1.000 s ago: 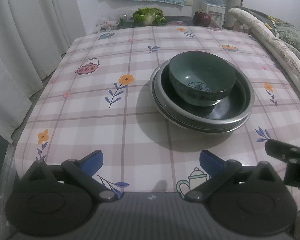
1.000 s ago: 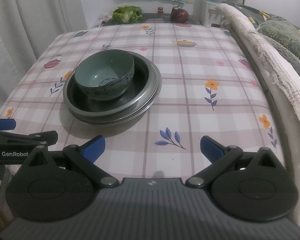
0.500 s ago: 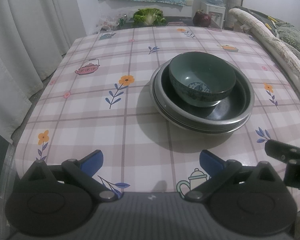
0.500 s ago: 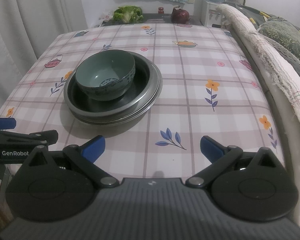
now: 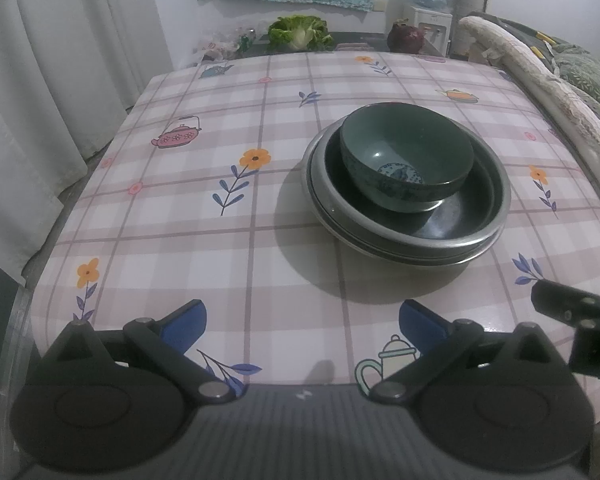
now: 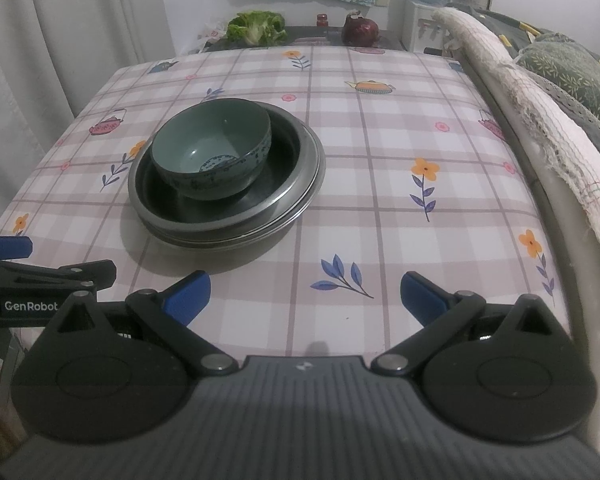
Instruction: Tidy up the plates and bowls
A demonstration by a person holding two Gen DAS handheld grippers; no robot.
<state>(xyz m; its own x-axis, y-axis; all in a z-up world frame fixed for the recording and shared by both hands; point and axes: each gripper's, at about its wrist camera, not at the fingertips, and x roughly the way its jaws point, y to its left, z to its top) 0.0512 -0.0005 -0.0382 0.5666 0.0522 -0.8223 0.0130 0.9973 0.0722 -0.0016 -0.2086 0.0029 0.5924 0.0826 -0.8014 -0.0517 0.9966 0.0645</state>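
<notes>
A dark green bowl (image 5: 406, 160) (image 6: 212, 148) sits upright inside a stack of metal plates (image 5: 480, 236) (image 6: 300, 184) on the checked tablecloth. My left gripper (image 5: 302, 324) hovers open over the near table edge, well short of the stack, with nothing between its blue fingertips. My right gripper (image 6: 304, 296) is also open and empty, near the front edge and to the right of the stack. Each gripper shows at the side of the other's view.
The table (image 5: 180, 220) carries a floral checked cloth. White curtains (image 5: 40, 80) hang on the left. A padded rail with a cloth (image 6: 540, 120) and cushions runs along the right side. Lettuce (image 6: 256, 26) and a dark red round object (image 6: 360, 32) lie on a surface behind the table.
Both views have shifted very slightly; the bowl and plates have not moved, and both grippers stay open.
</notes>
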